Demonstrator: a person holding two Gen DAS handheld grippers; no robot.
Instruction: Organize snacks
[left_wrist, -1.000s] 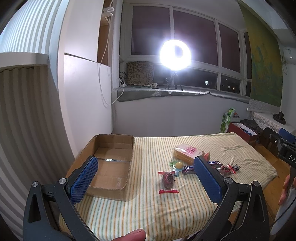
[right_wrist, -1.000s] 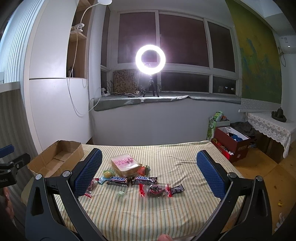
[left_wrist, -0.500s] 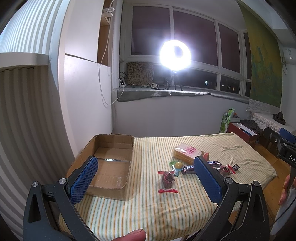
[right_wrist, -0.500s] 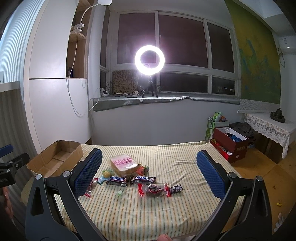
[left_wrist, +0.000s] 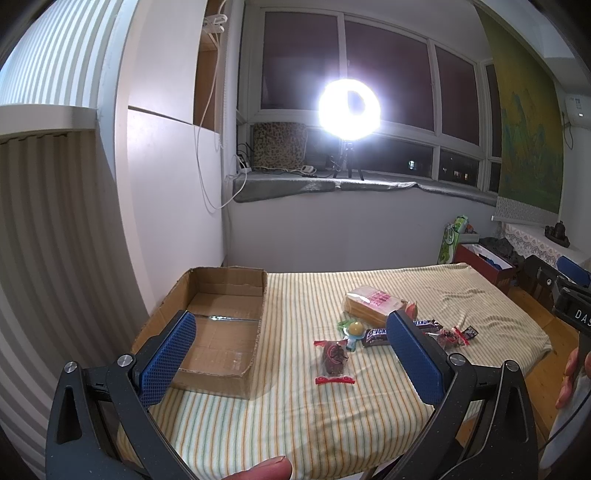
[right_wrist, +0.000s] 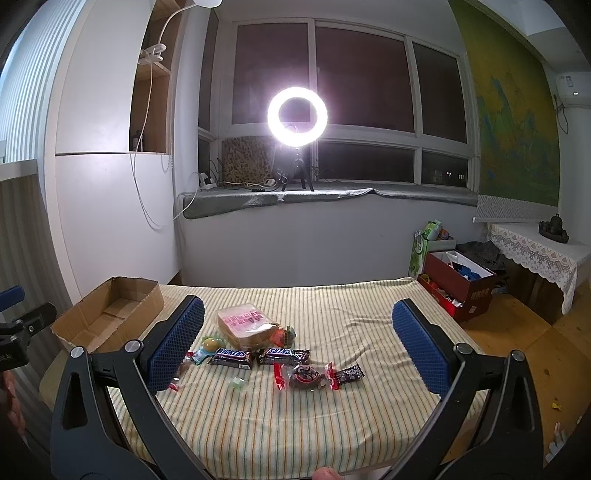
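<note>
Left hand-held gripper (left_wrist: 291, 354): raised above the near edge of the tabletop (left_wrist: 317, 417), levelled forward, blue pads spread wide, released, nothing between them; a thumb tip showing at the bottom edge of its view. Right hand-held gripper (right_wrist: 293, 341): same posture, held above the near edge, pads wide apart, released and empty. Cardboard box (left_wrist: 218, 325): open-topped, on the left end of the striped cloth, just behind the left pad of the left hand-held gripper, well apart from the snacks. Bread slices in a clear bag with pink print (right_wrist: 245, 325): farthest back in the snack cluster, ahead of the right hand-held gripper and nearer its left pad. Two Snickers bars (right_wrist: 232, 357) (right_wrist: 282, 355): end to end, just in front of the bread. Round yellow candy on a green and blue wrapper (right_wrist: 209, 344): left of the bars, close beside the left pad. Dark sweet in a red-ended clear wrapper (right_wrist: 304, 374): nearer than the bars, between the right hand-held gripper's pads in view, lying on the cloth, untouched. Small dark packet (right_wrist: 351, 373): just right of it. Second red-ended wrapped sweet (left_wrist: 334, 358): apart from the cluster toward the box, between the left hand-held gripper's pads in view, on the cloth. Small pale green piece (right_wrist: 236, 383): alone on the cloth, nearer than the bars. Ring light (right_wrist: 297, 112): lit, on the windowsill behind.
</note>
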